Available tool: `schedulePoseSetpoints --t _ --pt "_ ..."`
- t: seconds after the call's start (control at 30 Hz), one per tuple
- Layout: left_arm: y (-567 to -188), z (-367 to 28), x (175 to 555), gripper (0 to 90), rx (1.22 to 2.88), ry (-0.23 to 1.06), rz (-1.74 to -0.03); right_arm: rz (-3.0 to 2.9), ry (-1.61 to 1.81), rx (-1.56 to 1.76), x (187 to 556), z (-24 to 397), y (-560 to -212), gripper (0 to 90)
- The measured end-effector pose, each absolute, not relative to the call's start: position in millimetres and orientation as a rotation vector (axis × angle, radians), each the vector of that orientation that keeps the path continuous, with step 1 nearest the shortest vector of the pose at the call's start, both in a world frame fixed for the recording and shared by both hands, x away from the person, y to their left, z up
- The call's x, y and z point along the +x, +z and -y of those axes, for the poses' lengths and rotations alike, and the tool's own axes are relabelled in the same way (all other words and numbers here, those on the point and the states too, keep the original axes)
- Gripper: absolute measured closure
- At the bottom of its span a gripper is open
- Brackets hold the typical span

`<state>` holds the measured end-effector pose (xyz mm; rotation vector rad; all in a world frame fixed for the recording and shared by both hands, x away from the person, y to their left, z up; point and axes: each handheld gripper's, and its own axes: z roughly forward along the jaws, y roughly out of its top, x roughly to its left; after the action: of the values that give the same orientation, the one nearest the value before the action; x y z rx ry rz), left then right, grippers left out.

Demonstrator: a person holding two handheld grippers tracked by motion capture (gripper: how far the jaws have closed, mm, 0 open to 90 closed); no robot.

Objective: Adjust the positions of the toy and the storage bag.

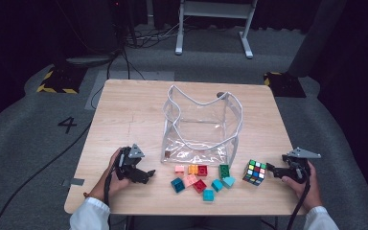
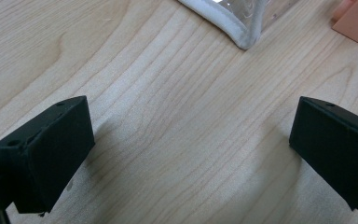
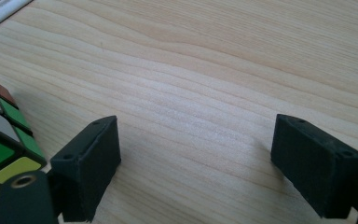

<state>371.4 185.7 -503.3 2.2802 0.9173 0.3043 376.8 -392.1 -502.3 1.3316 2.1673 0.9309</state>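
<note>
We find nothing packed: bag (image 1: 202, 125) empty, blocks (image 1: 202, 181) and cube (image 1: 254, 172) loose on the bench (image 1: 124, 115), left gripper (image 1: 143, 175) and right gripper (image 1: 274, 170) fingers open, holding nothing.

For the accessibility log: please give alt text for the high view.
Two hand-held grippers, left gripper and right gripper, rest open on a wooden table, flanking scattered toy bricks and a puzzle cube. An empty clear bag stands open behind them.
</note>
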Motion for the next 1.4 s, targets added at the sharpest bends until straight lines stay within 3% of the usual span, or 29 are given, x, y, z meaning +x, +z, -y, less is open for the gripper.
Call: schedulePoseSetpoints --t 0.43,0.5,0.53,0.6,0.63,0.67,0.7,0.73,0.83,0.87,0.93,1.03,1.07,1.1,1.37,1.4 --pt "-503 -194 375 0.7 2.301 0.274 -0.877 -2.223 0.907 1.294 380 392 -498 17.8" --pt "-501 -195 375 10.3 2.301 0.287 -0.876 -2.194 0.96 1.257 378 394 -493 18.9" --pt "-500 -195 375 23.2 2.281 0.281 -0.865 -2.152 0.972 1.231 377 393 -484 21.2" --pt "-494 -193 377 26.3 2.252 0.306 -0.868 -2.135 0.99 1.218 377 394 -477 21.3" --pt "-491 -191 378 14.3 2.238 0.29 -0.852 -2.116 1.03 1.206 376 393 -468 22.6" --pt "-484 -187 382 10.0 2.203 0.277 -0.833 -2.105 1.066 1.162 375 389 -455 25.3" --pt "-484 -187 382 19.1 2.203 0.277 -0.833 -2.105 1.066 1.162 375 389 -455 25.3" --pt "-477 -179 385 23.9 2.186 0.263 -0.811 -2.101 1.126 1.105 373 379 -442 30.8" --pt "-471 -170 387 14.1 2.179 0.294 -0.785 -2.135 1.173 1.031 373 364 -432 33.7" --pt "-465 -160 389 24.0 2.163 0.288 -0.759 -2.163 1.189 0.974 373 351 -427 35.8" --pt "-460 -152 391 21.2 2.14 0.309 -0.723 -2.204 1.216 0.921 373 334 -425 38.5" --pt "-457 -143 392 33.3 2.116 0.277 -0.712 -2.248 1.239 0.866 373 319 -424 43.6" --pt "-455 -138 393 33.3 2.115 0.271 -0.689 -2.259 1.257 0.838 373 312 -425 49.7" --pt "-453 -136 394 42.3 2.12 0.276 -0.672 -2.274 1.307 0.792 373 304 -425 54.5" --pt "-449 -135 398 65.4 2.089 0.289 -0.671 -2.368 1.357 0.677 375 269 -426 54.4" --pt "-448 -138 397 68.7 2.087 0.308 -0.654 -2.381 1.362 0.664 375 264 -426 58.3"
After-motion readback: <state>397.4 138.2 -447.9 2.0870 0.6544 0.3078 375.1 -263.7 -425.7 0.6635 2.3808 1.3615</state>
